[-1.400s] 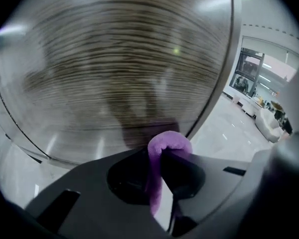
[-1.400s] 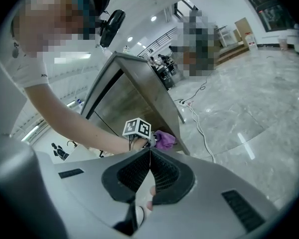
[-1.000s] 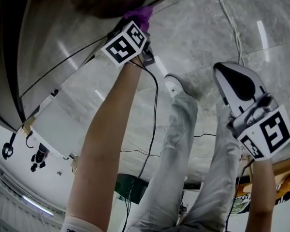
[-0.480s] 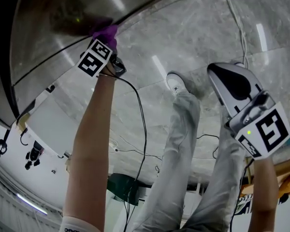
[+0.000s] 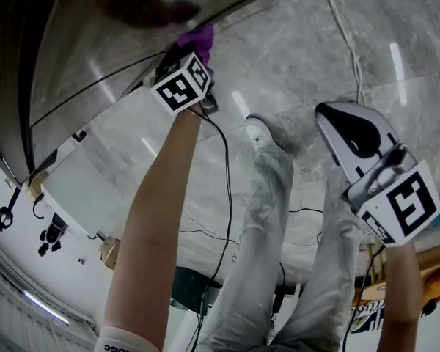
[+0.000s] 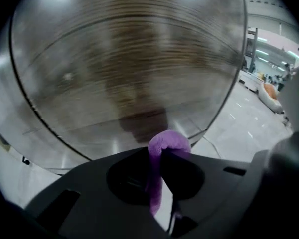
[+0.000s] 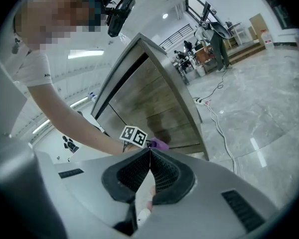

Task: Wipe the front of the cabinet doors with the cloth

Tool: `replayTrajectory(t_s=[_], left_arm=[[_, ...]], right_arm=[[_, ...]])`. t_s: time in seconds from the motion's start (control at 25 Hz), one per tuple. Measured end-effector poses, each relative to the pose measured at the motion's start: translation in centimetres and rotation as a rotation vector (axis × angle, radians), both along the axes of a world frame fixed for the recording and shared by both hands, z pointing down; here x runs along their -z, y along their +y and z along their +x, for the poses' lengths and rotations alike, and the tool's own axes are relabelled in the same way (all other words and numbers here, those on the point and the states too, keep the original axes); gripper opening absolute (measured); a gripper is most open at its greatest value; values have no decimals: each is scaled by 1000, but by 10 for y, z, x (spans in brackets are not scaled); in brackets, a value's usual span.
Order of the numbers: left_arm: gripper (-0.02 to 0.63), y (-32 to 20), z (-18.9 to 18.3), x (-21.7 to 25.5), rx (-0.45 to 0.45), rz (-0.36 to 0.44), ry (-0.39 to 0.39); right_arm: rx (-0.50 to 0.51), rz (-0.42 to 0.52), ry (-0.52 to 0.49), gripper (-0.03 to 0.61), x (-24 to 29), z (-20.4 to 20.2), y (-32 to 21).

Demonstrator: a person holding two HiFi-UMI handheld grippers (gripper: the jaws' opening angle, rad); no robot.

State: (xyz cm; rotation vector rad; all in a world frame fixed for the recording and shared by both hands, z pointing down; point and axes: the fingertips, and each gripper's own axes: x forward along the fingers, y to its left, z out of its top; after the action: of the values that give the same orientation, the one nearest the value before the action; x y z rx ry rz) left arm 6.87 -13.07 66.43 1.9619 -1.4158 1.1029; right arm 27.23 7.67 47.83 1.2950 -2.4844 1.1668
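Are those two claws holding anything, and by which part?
The left gripper pinches the purple cloth at a fold; the right gripper, shut, holds nothing.

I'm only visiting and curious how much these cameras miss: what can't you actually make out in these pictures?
1. Most of the purple cloth: the left gripper view shows one fold; the left tool, shut on it, hides the rest.
2. Dirt or streaks on the cabinet door: the door is blurred in the left gripper view.
3. The door's upper part: cut off by the head view's top edge.
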Motion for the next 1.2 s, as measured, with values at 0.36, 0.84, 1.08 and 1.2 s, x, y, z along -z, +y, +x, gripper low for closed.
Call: replayTrajectory(t_s=[0.36, 0.84, 1.08, 1.2], left_arm=[[49, 4, 178, -44, -200, -27, 122], [49, -20, 118, -75, -158, -67, 89], [49, -26, 42, -77, -64, -79, 65], [48, -26, 7, -79, -37, -91, 41]], right_arm=[[-202, -96, 29, 26, -32, 70, 55], [-312, -89, 46, 26, -53, 42, 43], [-249, -50, 61, 26, -43, 11, 12], [-236, -46, 74, 26, -41, -1, 3]])
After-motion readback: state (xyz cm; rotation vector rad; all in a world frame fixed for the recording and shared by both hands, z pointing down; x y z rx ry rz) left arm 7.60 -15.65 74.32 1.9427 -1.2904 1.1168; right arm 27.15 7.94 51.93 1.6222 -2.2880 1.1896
